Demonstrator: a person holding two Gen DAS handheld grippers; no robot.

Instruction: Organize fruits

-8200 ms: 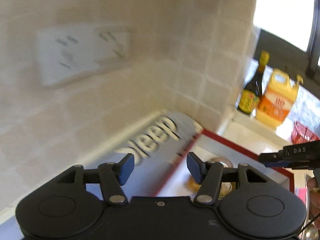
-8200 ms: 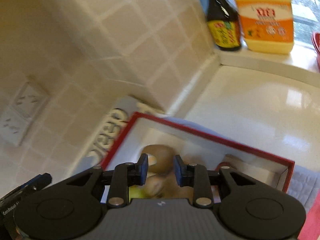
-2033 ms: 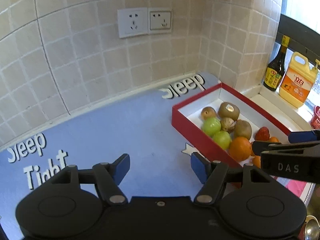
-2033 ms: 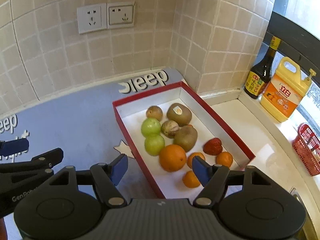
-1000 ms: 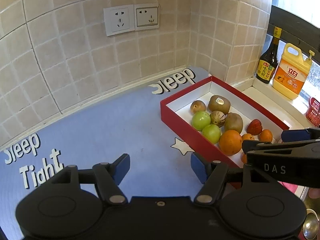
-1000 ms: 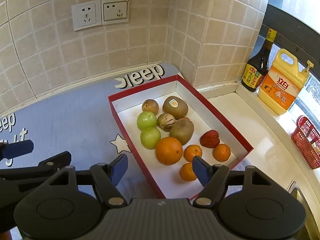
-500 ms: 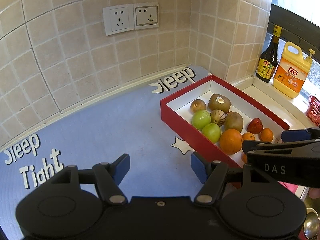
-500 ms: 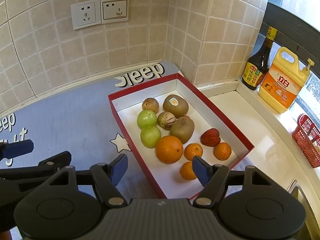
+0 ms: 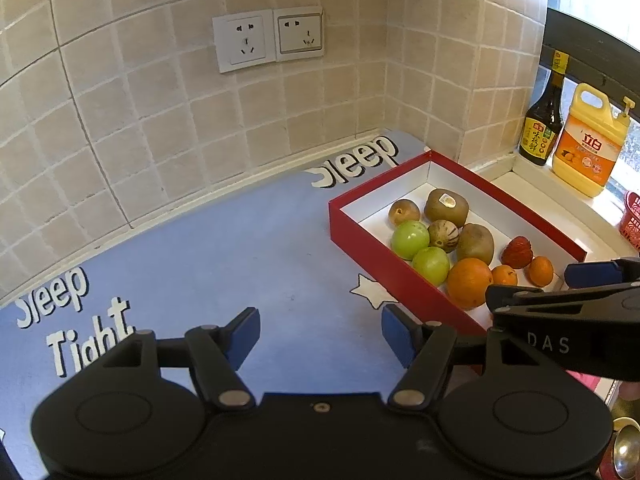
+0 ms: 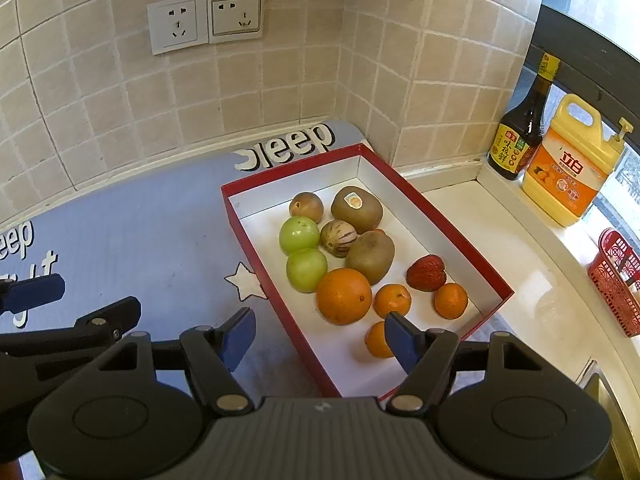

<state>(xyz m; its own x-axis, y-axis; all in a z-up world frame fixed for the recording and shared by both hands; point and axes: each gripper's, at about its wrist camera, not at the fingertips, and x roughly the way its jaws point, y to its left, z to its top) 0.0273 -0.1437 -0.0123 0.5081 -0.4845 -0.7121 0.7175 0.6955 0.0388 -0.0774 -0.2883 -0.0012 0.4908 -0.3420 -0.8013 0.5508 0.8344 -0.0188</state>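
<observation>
Beside the red box [image 10: 460, 236] of fruit, the mat [image 9: 208, 264] reads "Sleep Tight"; left tongs [image 9: 320, 336] and right tongs [image 10: 320, 334] gape wide, empty.

Both wrist cameras look steeply down from nearby, sharing the red box [image 9: 362, 240] [image 10: 262, 248] in the tiled corner.

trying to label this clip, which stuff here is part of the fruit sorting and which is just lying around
Part of the job:
- red box
- big orange
- green fruits
- kiwis
- strawberry
- small oranges
- left gripper, right gripper, both empty with jaws apart

Just lying about:
- dark sauce bottle
- yellow jug
- red basket
- blue mat
- wall sockets
</observation>
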